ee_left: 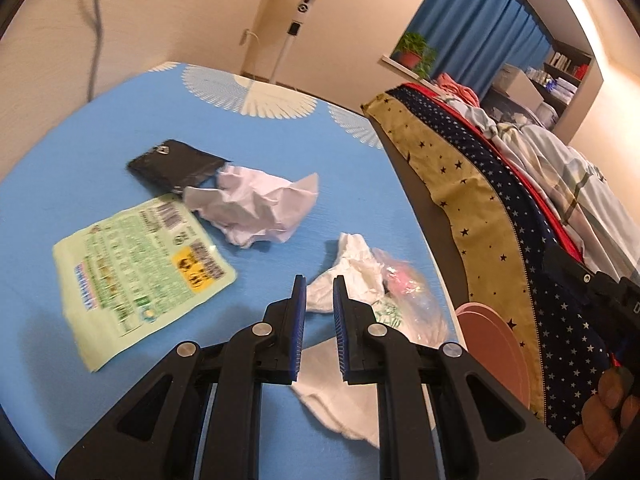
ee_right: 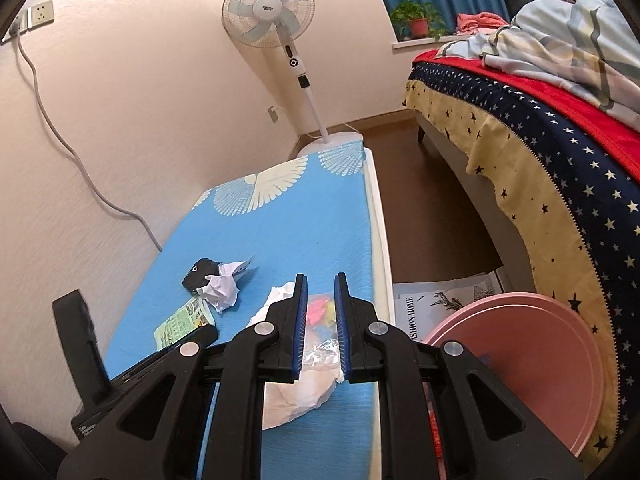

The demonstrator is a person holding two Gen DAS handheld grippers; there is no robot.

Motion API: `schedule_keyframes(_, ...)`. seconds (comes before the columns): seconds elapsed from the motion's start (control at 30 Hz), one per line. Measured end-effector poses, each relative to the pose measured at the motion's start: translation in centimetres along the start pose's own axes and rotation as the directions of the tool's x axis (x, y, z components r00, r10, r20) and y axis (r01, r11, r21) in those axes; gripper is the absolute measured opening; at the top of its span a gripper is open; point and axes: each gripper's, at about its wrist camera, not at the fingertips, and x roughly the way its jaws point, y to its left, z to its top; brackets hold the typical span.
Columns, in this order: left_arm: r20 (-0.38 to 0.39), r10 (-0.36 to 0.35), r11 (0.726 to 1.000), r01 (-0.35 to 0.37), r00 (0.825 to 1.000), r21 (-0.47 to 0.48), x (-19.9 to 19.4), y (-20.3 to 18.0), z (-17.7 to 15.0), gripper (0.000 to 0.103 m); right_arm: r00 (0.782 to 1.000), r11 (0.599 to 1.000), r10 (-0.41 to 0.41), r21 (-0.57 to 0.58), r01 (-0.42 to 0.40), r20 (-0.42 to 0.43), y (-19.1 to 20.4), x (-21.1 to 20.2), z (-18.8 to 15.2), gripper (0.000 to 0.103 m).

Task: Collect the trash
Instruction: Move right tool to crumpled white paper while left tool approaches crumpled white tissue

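Both tools, the left tool (ee_left: 320, 278) and the right tool (ee_right: 321, 276), hover with ribbed blue pads a narrow gap apart, clamping nothing. On the blue textured desk (ee_left: 280, 152) lies the trash: crumpled white paper (ee_left: 256, 206), a flat green printed packet (ee_left: 140, 268), a black wrapper (ee_left: 172, 166) and a clear plastic bag (ee_left: 404, 292). Soft white tissue (ee_left: 340, 400) is partly hidden behind the left tool.

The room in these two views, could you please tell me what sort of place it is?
Most likely a home bedroom: a bed with a star-patterned navy and yellow cover, a white standing pedestal fan against the wall, and blue window curtains behind a potted green plant.
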Motion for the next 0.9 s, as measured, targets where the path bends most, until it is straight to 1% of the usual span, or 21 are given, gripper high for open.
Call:
schedule_keyframes(0.03, -0.006, -0.003, 1.0, 0.003, 1.0, 0.001, 0.2, -0.1, 0.0, 0.015, 1.0, 1.0, 0.003, 0.002, -0.003, 0.0, -0.1, 0.1, 0.1, 0.014)
schedule_keyframes(0.07, -0.013, -0.005, 1.0, 0.005, 1.0, 0.001, 0.5, -0.2, 0.1, 0.02, 1.0, 1.0, 0.006, 0.005, -0.006, -0.001, -0.2, 0.1, 0.1, 0.014)
schedule_keyframes(0.1, -0.017, -0.007, 1.0, 0.007, 1.0, 0.0, 0.7, -0.3, 0.1, 0.027, 1.0, 1.0, 0.008, 0.008, -0.008, -0.002, -0.3, 0.1, 0.1, 0.014)
schedule_keyframes(0.17, -0.026, -0.007, 1.0, 0.007, 1.0, 0.0, 1.2, -0.6, 0.4, 0.034, 1.0, 1.0, 0.01, 0.011, -0.01, -0.004, -0.5, 0.2, 0.1, 0.014)
schedule_keyframes(0.33, -0.076, 0.009, 1.0, -0.009, 0.997, -0.001, 2.6, -1.1, 0.8, 0.035, 1.0, 1.0, 0.018, 0.009, -0.018, -0.01, -0.5, 0.3, 0.0, 0.015)
schedule_keyframes(0.5, -0.137, 0.026, 1.0, -0.028, 0.99, -0.012, 4.1, -1.3, 0.6, 0.035, 1.0, 1.0, 0.016, 0.002, -0.016, -0.02, -0.3, 0.4, -0.2, 0.015)
schedule_keyframes(0.57, -0.144, 0.04, 0.999, -0.042, 0.989, -0.013, 4.3, -1.1, 0.5, 0.034, 1.0, 1.0, 0.014, 0.0, -0.014, -0.023, -0.3, 0.5, -0.3, 0.015)
schedule_keyframes(0.6, -0.148, 0.042, 0.999, -0.045, 0.988, -0.017, 4.3, -1.1, 0.5, 0.028, 1.0, 1.0, 0.014, -0.001, -0.014, -0.025, -0.3, 0.5, -0.4, 0.015)
schedule_keyframes(0.73, -0.15, 0.05, 0.998, -0.055, 0.987, -0.028, 3.8, -0.4, 0.4, 0.014, 0.999, 1.0, 0.022, -0.005, -0.022, -0.034, 0.1, 0.7, -0.5, 0.015)
schedule_keyframes(0.83, -0.139, 0.077, 0.996, -0.08, 0.987, -0.023, 3.1, 0.1, 0.4, 0.012, 0.998, 0.999, 0.035, -0.016, -0.036, -0.042, 0.8, 1.1, -0.6, 0.015)
schedule_keyframes(0.9, -0.128, 0.096, 0.994, -0.102, 0.987, -0.038, 2.4, 0.8, 0.3, 0.012, 0.997, 0.998, 0.05, -0.028, -0.052, -0.052, 1.6, 1.6, -0.7, 0.015)
